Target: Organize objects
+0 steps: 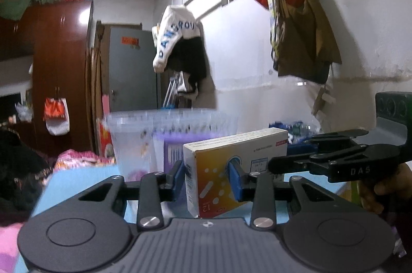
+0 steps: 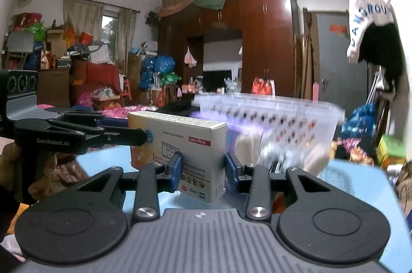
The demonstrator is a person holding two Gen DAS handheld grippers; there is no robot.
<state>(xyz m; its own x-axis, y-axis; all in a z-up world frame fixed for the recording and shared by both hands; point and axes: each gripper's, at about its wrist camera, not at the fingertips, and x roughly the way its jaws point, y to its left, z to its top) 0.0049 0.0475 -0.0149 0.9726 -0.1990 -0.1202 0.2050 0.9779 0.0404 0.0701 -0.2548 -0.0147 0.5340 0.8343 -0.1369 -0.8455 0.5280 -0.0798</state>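
The medicine box (image 1: 231, 165) stands upright above the blue counter (image 1: 82, 177), gripped from two sides. The left tool (image 1: 208, 177) is closed on the box's narrow end, blue pads (image 1: 235, 179) pressing both faces. The right tool (image 2: 203, 172) clamps the opposite end in the same manner. Just beyond the box, the clear plastic bin (image 2: 283, 118) sits with its rim level with the box's top edge. Bare counter surface lies to either side.
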